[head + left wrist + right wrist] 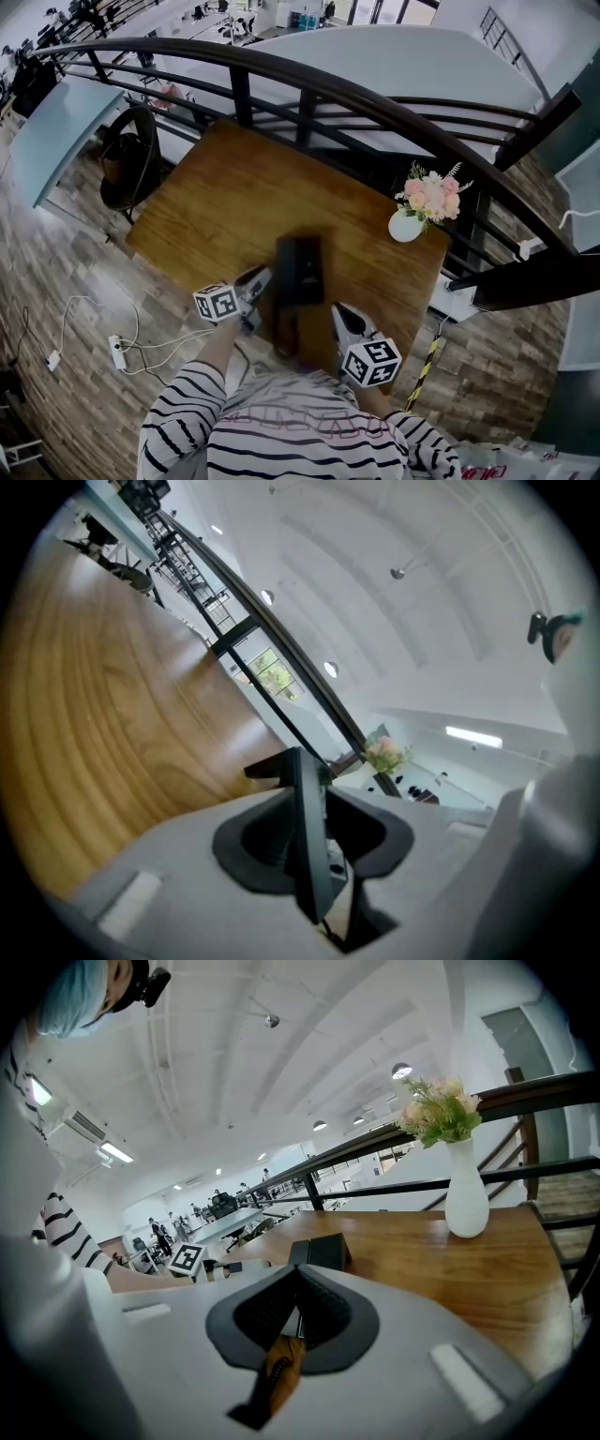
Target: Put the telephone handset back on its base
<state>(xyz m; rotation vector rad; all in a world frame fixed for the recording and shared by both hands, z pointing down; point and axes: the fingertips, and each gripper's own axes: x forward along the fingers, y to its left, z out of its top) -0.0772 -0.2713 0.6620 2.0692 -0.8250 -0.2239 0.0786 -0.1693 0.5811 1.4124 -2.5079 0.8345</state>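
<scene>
The black telephone base lies on the wooden table, blurred in the head view. The handset is a dark shape just nearer me than the base, between both grippers. My left gripper is at the handset's left side. In the left gripper view a thin black slab, the handset seen edge-on, stands between the pads, which press on it, so the left gripper is shut on it; a cord trails below. My right gripper is to the right, with its jaws together and the base beyond.
A white vase of pink flowers stands at the table's far right corner. A dark curved railing runs behind the table. A chair is off the left edge, and cables with a power strip lie on the floor.
</scene>
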